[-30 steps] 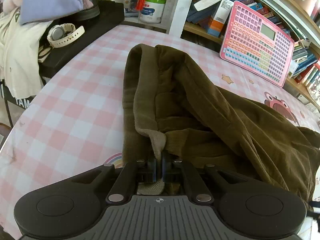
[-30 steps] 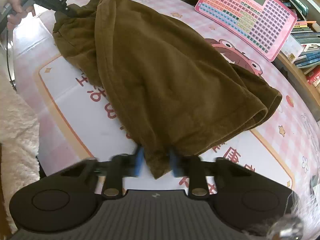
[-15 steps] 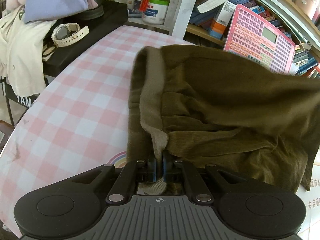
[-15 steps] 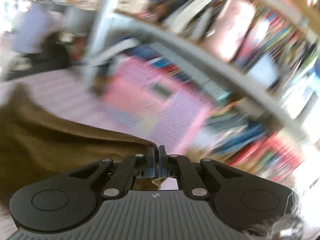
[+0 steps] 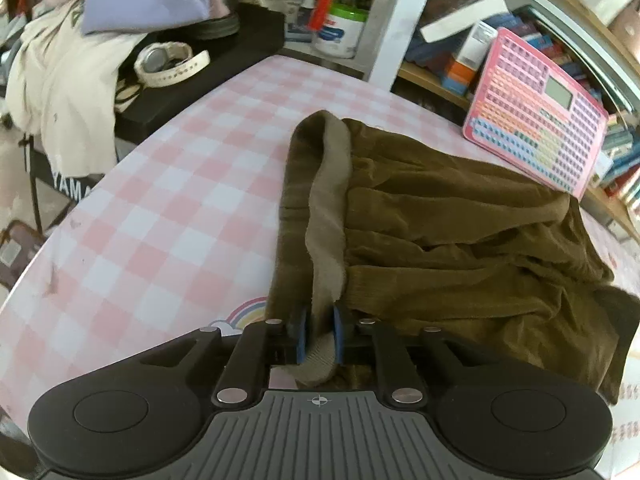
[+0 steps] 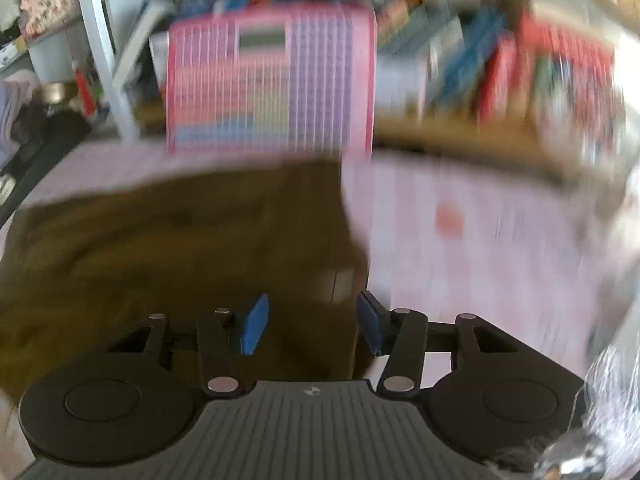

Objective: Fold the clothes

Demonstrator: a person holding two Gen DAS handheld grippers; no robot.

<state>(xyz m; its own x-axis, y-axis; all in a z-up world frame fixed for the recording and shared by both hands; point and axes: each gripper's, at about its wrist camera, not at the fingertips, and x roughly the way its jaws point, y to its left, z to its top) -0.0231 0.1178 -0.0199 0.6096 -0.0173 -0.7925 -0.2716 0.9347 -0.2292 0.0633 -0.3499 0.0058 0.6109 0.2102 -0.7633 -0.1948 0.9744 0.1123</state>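
Note:
A brown corduroy garment (image 5: pixel 440 232) lies folded over on the pink checked table cover (image 5: pixel 160 208). Its lighter waistband edge (image 5: pixel 326 208) runs toward my left gripper (image 5: pixel 318 330), whose blue pads sit close on either side of the band with a small gap. In the blurred right wrist view the garment (image 6: pixel 180 248) fills the left and centre. My right gripper (image 6: pixel 310 326) is open above it, its blue pads (image 6: pixel 252 324) wide apart with nothing gripped.
A pink toy keyboard (image 5: pixel 536 116) leans on the bookshelf at the back; it also shows in the right wrist view (image 6: pixel 272 80). A black stand with a white watch (image 5: pixel 168 62) and piled pale clothes (image 5: pixel 60 76) sits at the left. A white tub (image 5: pixel 336 32) stands behind.
My right gripper carried the garment's far end over onto the rest and opened, letting it go. My left gripper's pads have parted slightly around the waistband.

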